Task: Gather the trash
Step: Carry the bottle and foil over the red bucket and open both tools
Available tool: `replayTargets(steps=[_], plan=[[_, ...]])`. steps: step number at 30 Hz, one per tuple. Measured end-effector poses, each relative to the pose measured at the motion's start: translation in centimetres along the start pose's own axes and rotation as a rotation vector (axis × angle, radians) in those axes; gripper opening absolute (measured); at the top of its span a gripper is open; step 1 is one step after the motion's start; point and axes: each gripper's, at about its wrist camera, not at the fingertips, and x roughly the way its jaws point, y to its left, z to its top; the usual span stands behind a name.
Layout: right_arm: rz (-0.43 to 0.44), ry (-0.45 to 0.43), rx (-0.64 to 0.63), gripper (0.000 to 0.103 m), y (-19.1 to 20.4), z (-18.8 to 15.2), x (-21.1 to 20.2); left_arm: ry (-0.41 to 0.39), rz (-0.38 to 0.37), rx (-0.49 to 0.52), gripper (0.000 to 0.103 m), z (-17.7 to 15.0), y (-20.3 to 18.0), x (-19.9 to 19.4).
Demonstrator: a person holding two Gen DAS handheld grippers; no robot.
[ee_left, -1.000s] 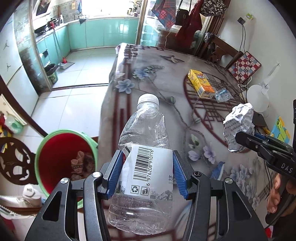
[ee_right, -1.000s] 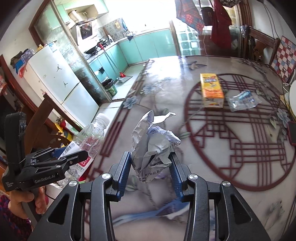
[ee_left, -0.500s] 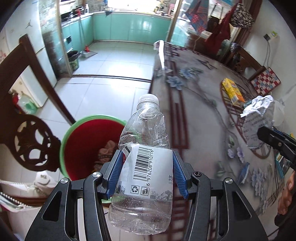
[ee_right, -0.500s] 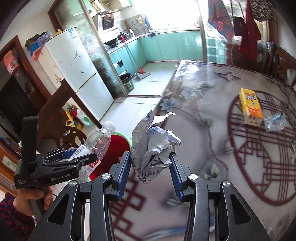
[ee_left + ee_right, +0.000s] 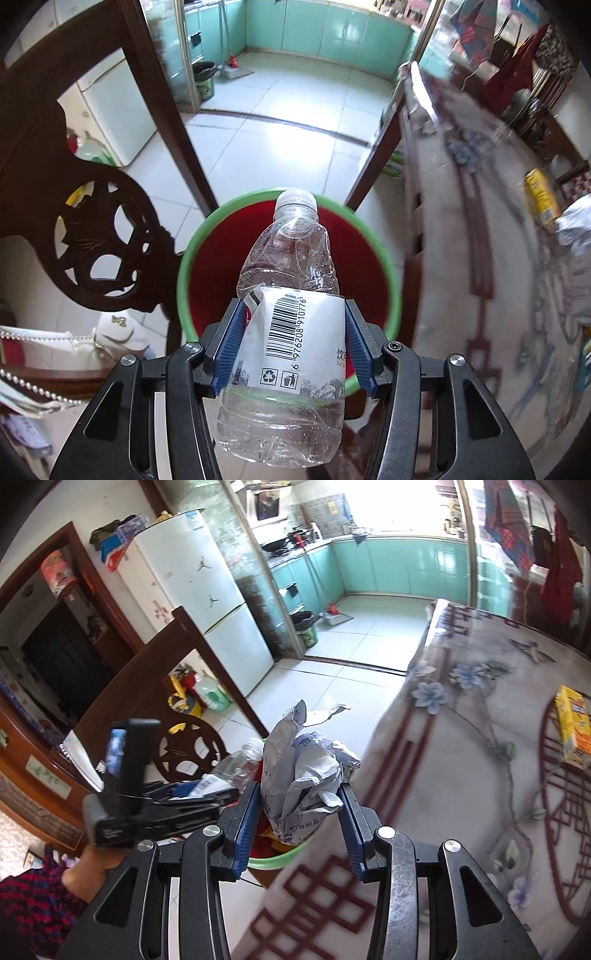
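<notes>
You are at the corner of a bench (image 5: 461, 738) draped in a flowered cloth, with pale floor tiles (image 5: 280, 122) running back to green kitchen cabinets (image 5: 406, 568). A carved dark chair (image 5: 85, 206) stands just left of the green-rimmed bin (image 5: 391, 266), and the bench edge lies close on its right. Your left gripper (image 5: 293, 339) pinches a clear plastic bottle (image 5: 291, 288) by its label, right above the bin's red inside. Your right gripper (image 5: 299, 819) pinches a crumpled paper wad (image 5: 310, 771) near the bench edge, the bin below it. A yellow carton (image 5: 572, 723) lies further along the bench.
</notes>
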Motion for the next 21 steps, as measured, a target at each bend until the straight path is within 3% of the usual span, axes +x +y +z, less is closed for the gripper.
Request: replayTargets(steps=[6, 8, 16, 18, 21], plan=[[0.049, 0.030, -0.005, 0.040, 0.6, 0.4, 2.2, 0.024, 0.003, -0.036, 0.050, 0.4, 1.3, 1.9], [0.052, 0.053, 0.002, 0.040, 0.6, 0.4, 3.2, 0.030, 0.005, -0.037, 0.045, 0.5, 1.5, 2.2], [0.056, 0.104, -0.005, 0.040, 1.0, 1.0, 7.1, 0.027, 0.023, -0.055, 0.044, 0.8, 2.7, 2.2], [0.062, 0.119, -0.008, 0.043, 1.2, 1.2, 7.9, 0.012, 0.040, -0.075, 0.046, 1.0, 3.3, 1.9], [0.077, 0.125, -0.010, 0.044, 1.7, 1.5, 8.7, -0.046, 0.042, -0.110, 0.061, 1.3, 4.0, 0.4]])
